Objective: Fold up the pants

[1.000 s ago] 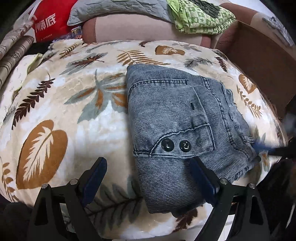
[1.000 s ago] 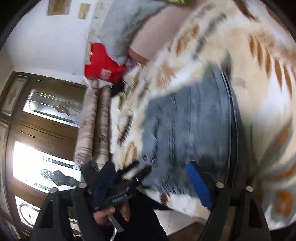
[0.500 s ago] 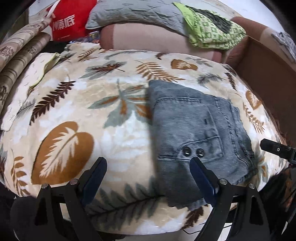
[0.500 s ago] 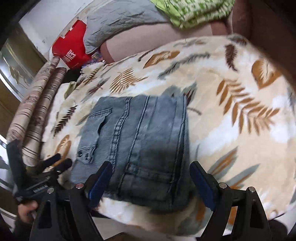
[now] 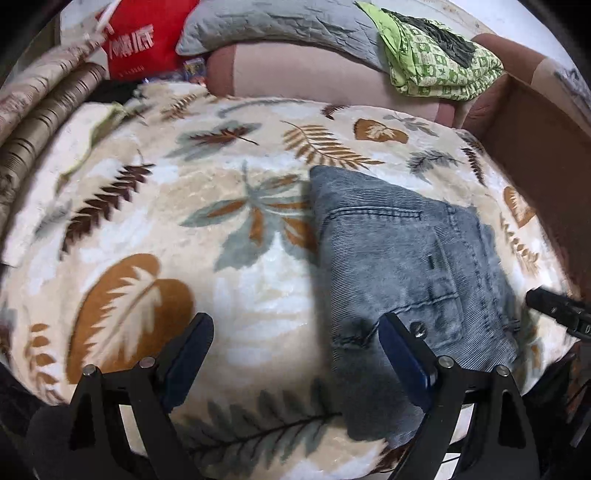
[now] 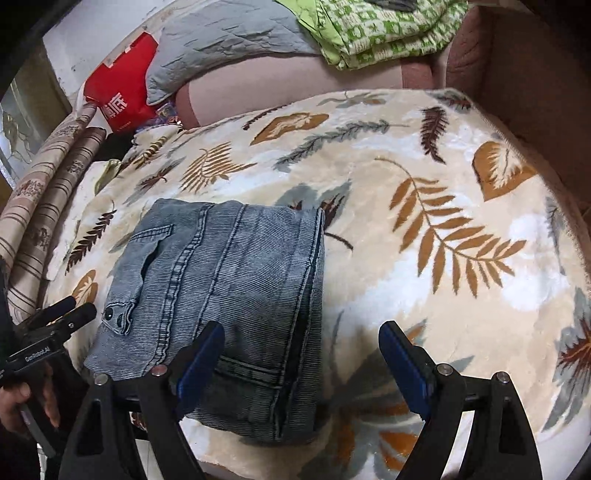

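The grey-blue denim pants (image 5: pixel 402 266) lie folded into a thick rectangle on the leaf-print blanket (image 5: pixel 155 221), pocket flap and dark buttons facing up. In the right wrist view the pants (image 6: pixel 229 280) sit left of centre near the blanket's (image 6: pixel 424 221) front edge. My left gripper (image 5: pixel 295 354) hovers open above the blanket, its right finger over the pants' near left corner, nothing between the pads. My right gripper (image 6: pixel 301 358) is open too, its left finger above the pants' near edge. The left gripper (image 6: pixel 55 325) also shows at that view's left edge, held by a hand (image 6: pixel 14 406).
A pink bolster (image 5: pixel 306 77) with a grey quilted cushion (image 5: pixel 280 26) and a green patterned cloth (image 5: pixel 436 62) lies behind the blanket. A red bag (image 5: pixel 140 40) and striped rolls (image 5: pixel 37 107) stand far left. A brown wooden panel (image 5: pixel 539 136) borders the right.
Both grippers have drawn back from the folded pants. The right wrist view swung from a tilted look at the door to a level look over the blanket. The pants lie unmoved.
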The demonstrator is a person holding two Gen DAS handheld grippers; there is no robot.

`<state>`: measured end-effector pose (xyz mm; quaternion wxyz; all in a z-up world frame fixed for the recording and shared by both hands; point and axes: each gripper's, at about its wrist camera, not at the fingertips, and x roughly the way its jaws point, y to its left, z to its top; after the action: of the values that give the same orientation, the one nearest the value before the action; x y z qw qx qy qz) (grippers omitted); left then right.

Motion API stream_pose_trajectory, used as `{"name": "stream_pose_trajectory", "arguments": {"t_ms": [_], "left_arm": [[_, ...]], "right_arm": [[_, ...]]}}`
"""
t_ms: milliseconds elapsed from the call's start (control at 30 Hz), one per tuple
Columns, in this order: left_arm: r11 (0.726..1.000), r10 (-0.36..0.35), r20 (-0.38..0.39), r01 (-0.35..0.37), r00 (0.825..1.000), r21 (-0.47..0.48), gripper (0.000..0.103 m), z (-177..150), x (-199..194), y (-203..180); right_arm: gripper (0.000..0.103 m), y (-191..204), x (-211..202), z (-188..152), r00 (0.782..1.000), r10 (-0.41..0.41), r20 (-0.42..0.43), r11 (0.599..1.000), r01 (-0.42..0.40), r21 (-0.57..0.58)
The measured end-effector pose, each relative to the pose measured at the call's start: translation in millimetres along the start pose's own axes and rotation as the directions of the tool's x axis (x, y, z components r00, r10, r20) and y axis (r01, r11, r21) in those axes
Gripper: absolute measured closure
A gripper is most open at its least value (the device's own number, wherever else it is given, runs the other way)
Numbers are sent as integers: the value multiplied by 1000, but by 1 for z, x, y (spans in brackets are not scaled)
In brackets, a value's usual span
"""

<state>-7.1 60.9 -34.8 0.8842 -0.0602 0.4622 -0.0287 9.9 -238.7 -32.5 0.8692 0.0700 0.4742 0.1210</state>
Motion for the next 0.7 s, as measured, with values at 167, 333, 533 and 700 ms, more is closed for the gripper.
{"name": "stream_pose_trajectory", "arguments": {"t_ms": [167, 333, 533, 700], "left_arm": [[995, -89, -53, 86, 995, -58, 12, 13, 19, -6], [992, -115, -109, 109, 987, -63, 12, 20, 44, -22], [972, -195, -135, 173, 971, -159, 11, 24, 56, -15], [963, -240, -133, 220, 961, -155, 11, 28, 62, -17]], "right_arm": [[15, -37, 24, 6, 962, 265, -70, 947, -246, 208], [15, -59, 44, 11, 925, 367, -95, 892, -321, 319], [13, -61, 61, 19, 843, 531, -83, 788, -456, 413], [13, -50, 74, 21, 842, 525, -126, 796, -433, 424]]}}
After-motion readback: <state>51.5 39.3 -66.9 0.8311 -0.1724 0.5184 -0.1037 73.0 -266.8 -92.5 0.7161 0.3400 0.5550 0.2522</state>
